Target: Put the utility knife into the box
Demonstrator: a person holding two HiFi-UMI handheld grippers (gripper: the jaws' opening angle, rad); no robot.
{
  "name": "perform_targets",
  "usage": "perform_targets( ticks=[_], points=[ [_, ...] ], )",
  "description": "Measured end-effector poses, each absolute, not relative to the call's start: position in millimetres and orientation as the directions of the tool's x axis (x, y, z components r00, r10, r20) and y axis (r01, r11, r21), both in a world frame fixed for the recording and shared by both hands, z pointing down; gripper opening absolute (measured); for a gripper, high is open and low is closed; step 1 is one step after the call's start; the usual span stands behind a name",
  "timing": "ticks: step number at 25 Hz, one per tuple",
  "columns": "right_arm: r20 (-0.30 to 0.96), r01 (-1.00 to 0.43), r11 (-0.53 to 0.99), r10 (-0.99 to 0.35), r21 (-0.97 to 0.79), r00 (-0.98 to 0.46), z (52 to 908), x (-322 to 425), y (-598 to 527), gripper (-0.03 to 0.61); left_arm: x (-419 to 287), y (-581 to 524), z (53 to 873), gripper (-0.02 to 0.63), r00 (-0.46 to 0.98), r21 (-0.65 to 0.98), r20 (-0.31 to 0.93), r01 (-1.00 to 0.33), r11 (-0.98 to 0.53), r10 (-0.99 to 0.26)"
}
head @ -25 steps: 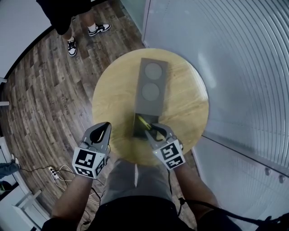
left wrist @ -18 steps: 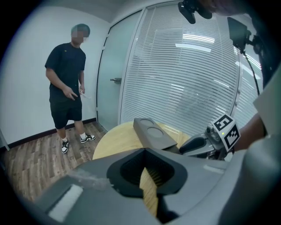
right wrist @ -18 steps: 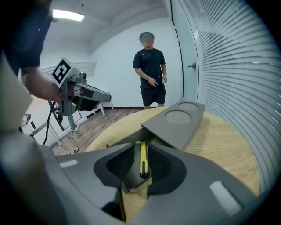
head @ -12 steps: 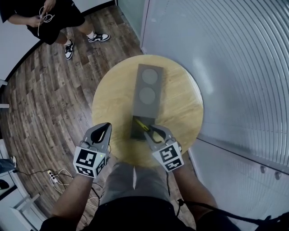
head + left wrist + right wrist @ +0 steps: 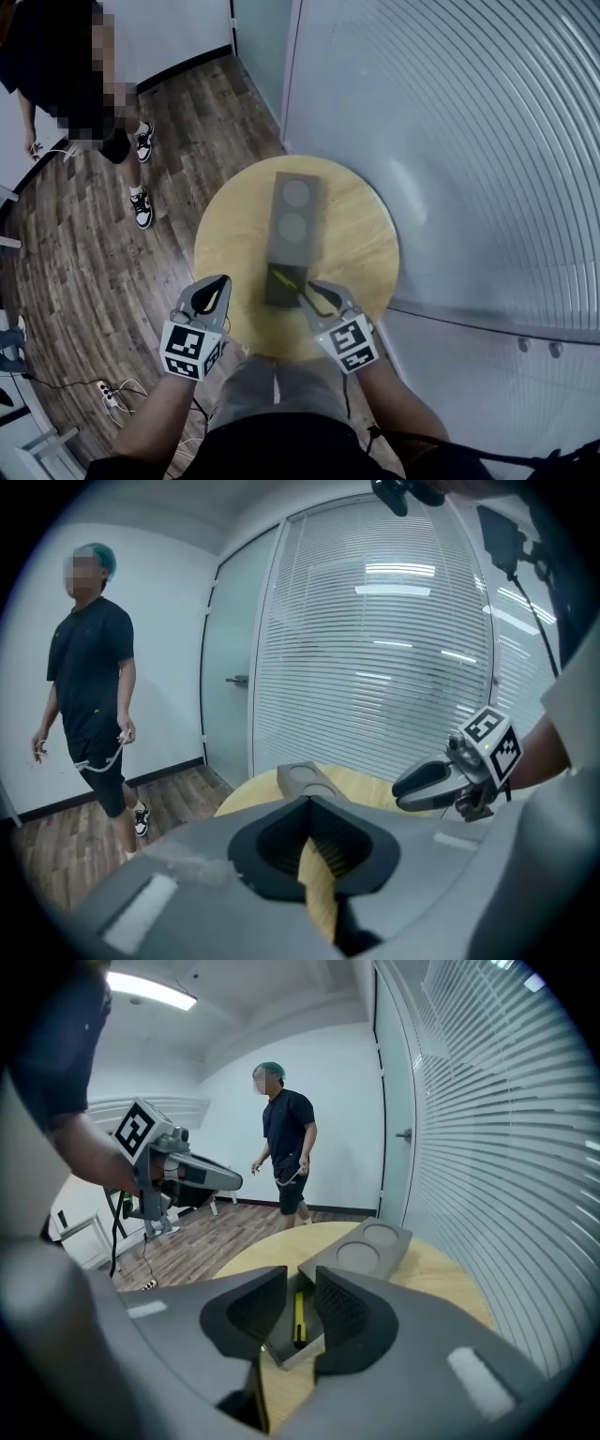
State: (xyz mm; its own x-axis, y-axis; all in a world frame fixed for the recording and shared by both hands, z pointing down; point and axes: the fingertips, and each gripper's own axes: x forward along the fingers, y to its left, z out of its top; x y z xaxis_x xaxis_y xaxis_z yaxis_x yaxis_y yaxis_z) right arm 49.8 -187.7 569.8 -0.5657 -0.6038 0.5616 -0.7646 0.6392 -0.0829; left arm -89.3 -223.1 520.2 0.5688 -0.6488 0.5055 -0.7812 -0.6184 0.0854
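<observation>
A yellow utility knife (image 5: 286,277) lies inside the open near compartment of a grey box (image 5: 276,296) on the round wooden table (image 5: 225,253). The box's lid part with two round hollows (image 5: 293,212) stretches away behind it. My right gripper (image 5: 307,291) hovers above the table's near edge, just right of the compartment, open and holding nothing. In the right gripper view the knife (image 5: 299,1316) shows through the gap between its jaws (image 5: 301,1274). My left gripper (image 5: 218,283) hangs over the table's near left edge, shut and empty, well apart from the box.
A person in dark clothes (image 5: 84,84) stands on the wood floor at the far left. A glass wall with blinds (image 5: 469,159) runs close along the table's right side. A power strip with cables (image 5: 108,394) lies on the floor at lower left.
Both grippers have lifted away from the table, which now looks smaller and farther below. The knife stays in the box. The person at the far left has walked further into view.
</observation>
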Motion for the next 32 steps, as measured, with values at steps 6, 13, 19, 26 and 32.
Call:
perform_targets(
  ticks=[6,13,19,26,32],
  points=[
    [0.545,-0.799,0.598,-0.649,-0.066,-0.531,531,63,-177,0.103,-81,-218,484,0.005,0.578,0.088,0.459,-0.785,-0.613,-0.675],
    [0.454,-0.831,0.554,-0.726,-0.058,-0.516,485,69,-164,0.101,-75,-212,436,0.005,0.597,0.046,0.382,-0.774,-0.631,-0.705],
    [0.343,-0.87,0.493,-0.82,0.016,-0.459,444,92,-167,0.052,-72,-209,401,0.005,0.612,0.026,0.313,-0.77,-0.638,-0.726],
    [0.239,-0.915,0.402,-0.893,0.036,-0.382,397,114,-146,0.009,-84,-196,358,0.005,0.616,-0.006,0.251,-0.77,-0.638,-0.746],
    [0.125,-0.93,0.36,-0.928,0.07,-0.35,366,131,-153,0.008,-87,-197,350,0.005,0.611,-0.016,0.232,-0.776,-0.631,-0.757]
  ],
)
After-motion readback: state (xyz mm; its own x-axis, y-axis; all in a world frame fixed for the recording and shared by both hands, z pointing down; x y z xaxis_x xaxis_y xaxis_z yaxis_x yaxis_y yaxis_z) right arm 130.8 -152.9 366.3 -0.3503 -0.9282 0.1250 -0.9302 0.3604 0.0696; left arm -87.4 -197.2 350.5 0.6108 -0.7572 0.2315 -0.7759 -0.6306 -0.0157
